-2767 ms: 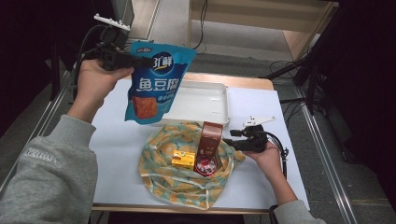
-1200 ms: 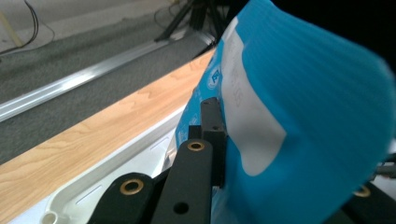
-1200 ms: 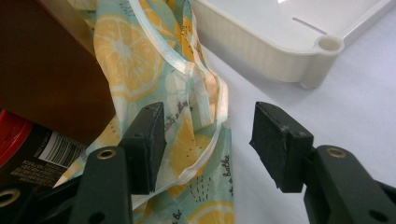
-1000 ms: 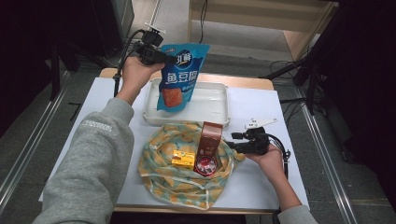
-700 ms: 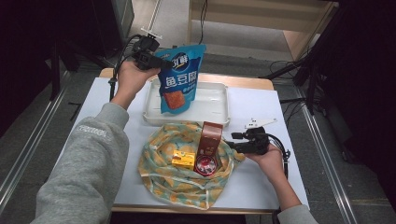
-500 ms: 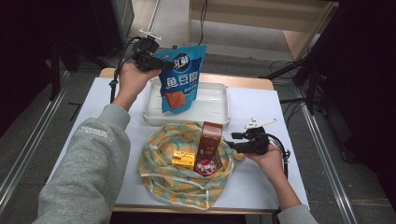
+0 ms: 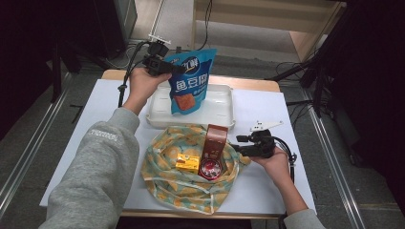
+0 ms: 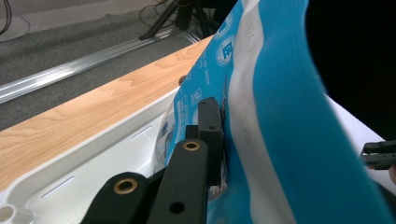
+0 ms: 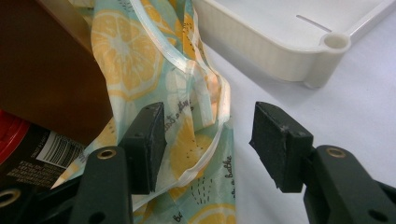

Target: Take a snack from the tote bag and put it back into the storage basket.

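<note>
A blue snack bag (image 7: pixel 187 81) hangs upright over the white tray (image 7: pixel 224 119), its lower end inside the tray's rim. My left gripper (image 7: pixel 167 68) pinches the bag's upper left corner; its jaws have just been opening a little, with the bag (image 8: pixel 280 140) still pressed by the pad (image 8: pixel 210 135). My right gripper (image 7: pixel 241 144) rests on the table at the right edge of the lemon-print cloth bag (image 7: pixel 176 186). Its jaws (image 9: pixel 208 140) stand open with the cloth rim (image 9: pixel 201 107) loose between them. A brown box (image 7: pixel 215 140) stands inside the cloth bag.
A yellow box (image 7: pixel 187 163) and a red-lidded jar (image 7: pixel 210 169) lie in the cloth bag beside the brown box. The tray (image 9: pixel 261 42) sits just beyond the cloth bag. The white tabletop (image 7: pixel 86 124) ends in a wooden strip (image 8: pixel 93 107) at the far side.
My left hand has carried the blue bag from above the table's left side rightward and down over the tray. The right hand has stayed put.
</note>
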Available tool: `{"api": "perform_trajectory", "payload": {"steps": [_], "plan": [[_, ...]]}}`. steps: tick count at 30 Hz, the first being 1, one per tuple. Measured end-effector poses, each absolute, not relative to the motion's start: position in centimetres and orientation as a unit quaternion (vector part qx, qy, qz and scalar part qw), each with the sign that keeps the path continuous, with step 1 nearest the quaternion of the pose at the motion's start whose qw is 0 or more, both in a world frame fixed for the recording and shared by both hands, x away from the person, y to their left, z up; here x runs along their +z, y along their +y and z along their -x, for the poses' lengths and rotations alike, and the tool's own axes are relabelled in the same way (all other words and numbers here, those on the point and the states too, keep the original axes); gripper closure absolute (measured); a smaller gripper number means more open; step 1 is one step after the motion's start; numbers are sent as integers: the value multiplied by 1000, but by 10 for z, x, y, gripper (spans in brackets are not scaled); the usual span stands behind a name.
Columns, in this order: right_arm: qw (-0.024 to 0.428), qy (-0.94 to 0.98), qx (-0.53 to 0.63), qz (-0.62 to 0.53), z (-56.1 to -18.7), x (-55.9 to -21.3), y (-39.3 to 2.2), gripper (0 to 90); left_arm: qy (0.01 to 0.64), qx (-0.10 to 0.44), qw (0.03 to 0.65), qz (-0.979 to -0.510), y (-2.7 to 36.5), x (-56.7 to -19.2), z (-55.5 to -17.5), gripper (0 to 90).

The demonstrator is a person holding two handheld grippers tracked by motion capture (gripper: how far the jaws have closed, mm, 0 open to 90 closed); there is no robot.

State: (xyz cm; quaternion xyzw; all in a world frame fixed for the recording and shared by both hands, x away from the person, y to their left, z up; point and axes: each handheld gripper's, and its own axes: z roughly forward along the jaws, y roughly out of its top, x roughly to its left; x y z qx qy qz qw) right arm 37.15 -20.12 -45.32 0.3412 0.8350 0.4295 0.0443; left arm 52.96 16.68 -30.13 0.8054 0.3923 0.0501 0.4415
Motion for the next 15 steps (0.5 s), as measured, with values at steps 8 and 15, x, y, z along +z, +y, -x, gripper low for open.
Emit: {"api": "perform_trajectory", "payload": {"steps": [8,15], "plan": [[45,834,429,-344,-371,-453,-202,451,391,43,439,-807,169,-301,-526,659],[44,835,428,-343,-371,-453,-202,451,390,51,440,-807,174,-302,-519,533]]}}
